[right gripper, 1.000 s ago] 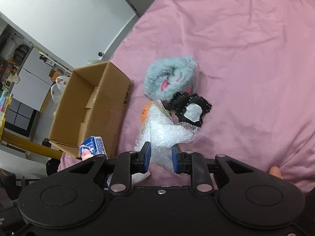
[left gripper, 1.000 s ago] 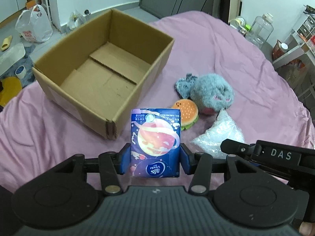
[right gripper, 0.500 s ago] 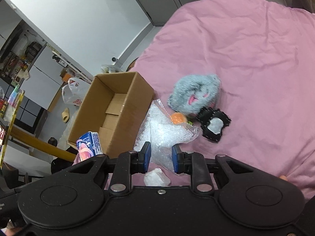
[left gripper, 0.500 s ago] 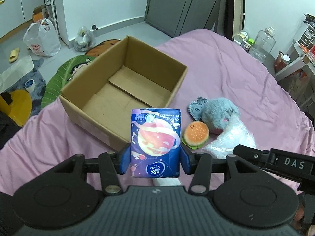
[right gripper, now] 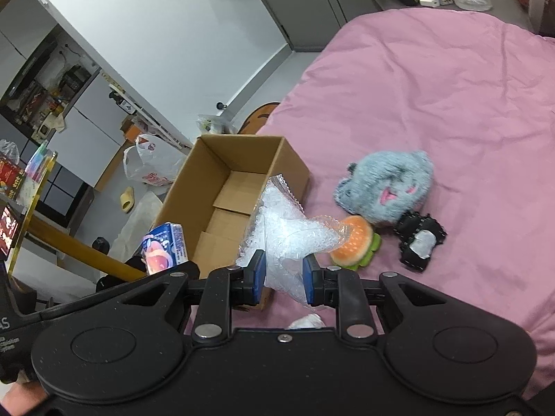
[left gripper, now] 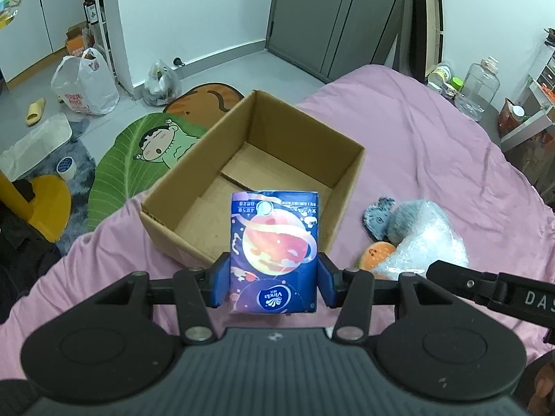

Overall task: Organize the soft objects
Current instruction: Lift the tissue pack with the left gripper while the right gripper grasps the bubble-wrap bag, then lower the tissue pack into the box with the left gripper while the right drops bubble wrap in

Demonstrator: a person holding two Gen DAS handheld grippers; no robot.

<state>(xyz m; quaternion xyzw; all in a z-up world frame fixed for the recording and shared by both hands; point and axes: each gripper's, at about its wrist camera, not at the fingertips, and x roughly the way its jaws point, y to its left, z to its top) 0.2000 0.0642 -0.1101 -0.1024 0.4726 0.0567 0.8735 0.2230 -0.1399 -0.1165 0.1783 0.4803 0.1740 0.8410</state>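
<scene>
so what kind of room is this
Most likely a bedroom in a lived-in home. The soft things lie on a bed with a pink sheet, tall grey wardrobe doors stand behind it, and a cartoon floor mat and shopping bags lie on the grey floor.

The tissue pack [left gripper: 274, 253] is dark blue with an orange-pink planet. The box [left gripper: 256, 170] is plain brown; right of it lie a grey-blue plush [right gripper: 385, 183], an orange-and-green burger toy [right gripper: 353, 242], clear bubble wrap [right gripper: 284, 232] and pink bedsheet [right gripper: 433, 86].
</scene>
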